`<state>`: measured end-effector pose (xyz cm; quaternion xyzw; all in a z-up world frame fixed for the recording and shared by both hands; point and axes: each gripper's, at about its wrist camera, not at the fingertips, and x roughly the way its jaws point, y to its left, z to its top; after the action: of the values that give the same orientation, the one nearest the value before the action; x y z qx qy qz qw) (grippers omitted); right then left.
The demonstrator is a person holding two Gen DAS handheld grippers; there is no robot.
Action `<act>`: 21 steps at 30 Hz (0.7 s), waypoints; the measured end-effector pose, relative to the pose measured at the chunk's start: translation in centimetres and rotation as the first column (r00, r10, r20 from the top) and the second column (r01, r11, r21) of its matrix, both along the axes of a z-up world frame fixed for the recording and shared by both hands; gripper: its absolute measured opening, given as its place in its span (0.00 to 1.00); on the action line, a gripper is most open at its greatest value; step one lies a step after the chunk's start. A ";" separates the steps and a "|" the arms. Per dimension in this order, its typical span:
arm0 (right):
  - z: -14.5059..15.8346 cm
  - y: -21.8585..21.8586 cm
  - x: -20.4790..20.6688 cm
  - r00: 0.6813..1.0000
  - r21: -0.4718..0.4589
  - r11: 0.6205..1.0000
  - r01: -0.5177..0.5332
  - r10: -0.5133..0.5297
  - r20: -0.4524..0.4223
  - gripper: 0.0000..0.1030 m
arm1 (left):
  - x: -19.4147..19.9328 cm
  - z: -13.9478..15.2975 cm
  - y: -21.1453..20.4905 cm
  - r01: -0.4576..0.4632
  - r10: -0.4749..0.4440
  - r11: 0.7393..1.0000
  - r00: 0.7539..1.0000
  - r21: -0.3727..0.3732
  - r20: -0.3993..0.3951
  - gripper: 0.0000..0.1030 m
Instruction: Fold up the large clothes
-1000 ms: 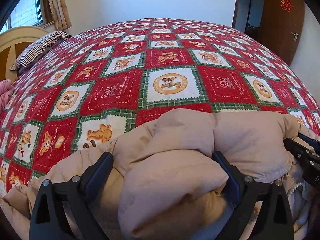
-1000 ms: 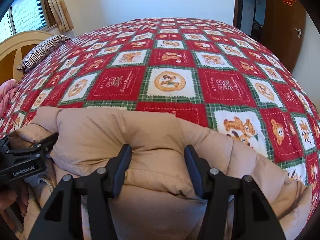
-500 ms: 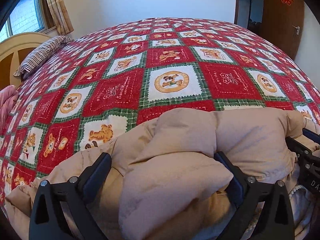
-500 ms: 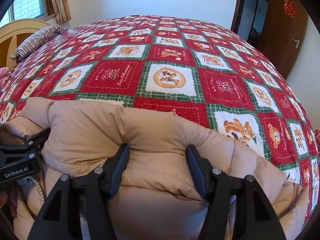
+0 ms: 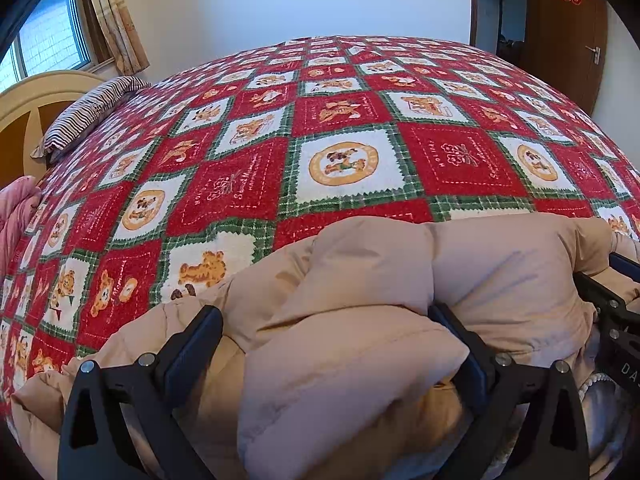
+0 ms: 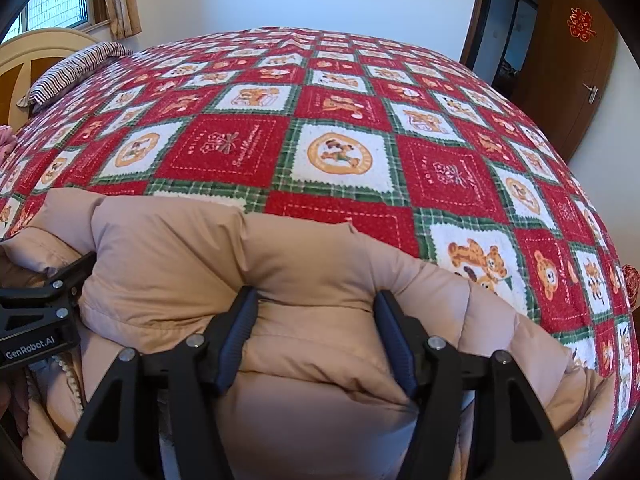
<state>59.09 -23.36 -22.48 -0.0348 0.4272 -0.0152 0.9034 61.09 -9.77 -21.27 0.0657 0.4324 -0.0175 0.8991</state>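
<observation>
A beige puffer jacket (image 5: 400, 280) lies bunched at the near edge of a bed; it also shows in the right wrist view (image 6: 200, 256). My left gripper (image 5: 324, 320) has a thick fold of the jacket between its fingers, which press into the padding on both sides. My right gripper (image 6: 316, 308) is likewise closed on a puffy fold of the jacket. Each gripper shows at the edge of the other's view: the right gripper (image 5: 612, 308) and the left gripper (image 6: 44, 304). A white beaded trim (image 6: 70, 376) shows on the jacket's inside.
The bed is covered by a red, green and white bear-pattern quilt (image 5: 340, 160). A striped pillow (image 5: 88, 112) and a cream headboard (image 5: 24, 112) are at the far left. A pink cloth (image 5: 16, 208) lies at the left edge. A brown door (image 6: 572, 60) stands at the right.
Both grippers have risen and moved slightly forward with the jacket held; more of the quilt and room shows. The grips look unchanged.
</observation>
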 end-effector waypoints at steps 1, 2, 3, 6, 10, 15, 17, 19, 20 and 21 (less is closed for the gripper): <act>0.0 0.1 0.0 1.000 -0.005 1.000 0.000 0.000 -0.001 0.63 | 0.0 0.0 -0.1 0.000 0.000 1.000 1.000 0.004 0.000 0.99; 0.0 0.1 0.1 1.000 -0.007 1.000 0.000 0.000 -0.001 0.63 | 0.1 0.1 -0.2 0.000 0.000 1.000 1.000 0.011 0.000 0.99; -0.1 0.1 0.1 1.000 -0.011 1.000 0.001 -0.001 -0.003 0.63 | 0.2 0.1 -0.3 0.001 0.000 1.000 1.000 0.018 -0.002 0.99; 0.3 0.0 0.2 1.000 -0.012 1.000 -0.004 0.004 -0.011 0.65 | -0.3 1.8 -0.3 -0.011 0.010 0.998 1.000 0.066 0.018 0.99; 3.3 -2.5 -3.0 0.999 0.082 0.996 0.017 -0.019 0.029 0.72 | -4.7 6.4 1.1 0.037 -0.039 0.999 0.995 0.017 0.089 0.99; 4.9 -6.1 -10.6 0.998 0.134 0.990 0.048 -0.054 0.039 0.77 | -11.5 6.6 4.2 0.108 -0.108 0.993 0.994 -0.036 0.023 0.99; 4.7 -7.4 -14.1 0.996 0.128 0.989 0.074 -0.079 0.029 0.77 | -14.6 5.3 5.9 0.105 -0.106 0.993 0.994 -0.059 -0.015 0.99; 4.4 -8.3 -18.0 0.996 0.119 0.989 0.086 -0.089 0.024 0.77 | -16.9 4.2 7.1 0.089 -0.091 0.993 0.995 -0.072 -0.029 0.99; 4.1 -8.5 -19.5 0.996 0.114 0.990 0.086 -0.089 0.020 0.78 | -18.1 3.8 7.7 0.080 -0.083 0.994 0.996 -0.078 -0.030 0.99; 3.9 -8.7 -20.8 0.996 0.103 0.991 0.087 -0.089 0.012 0.80 | -19.1 3.5 7.9 0.073 -0.076 0.994 0.997 -0.082 -0.029 0.99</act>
<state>38.25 -32.04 -18.61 0.0307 0.4212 -0.0333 0.9058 41.99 -1.89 -17.73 0.0450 0.4428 -0.0695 0.8928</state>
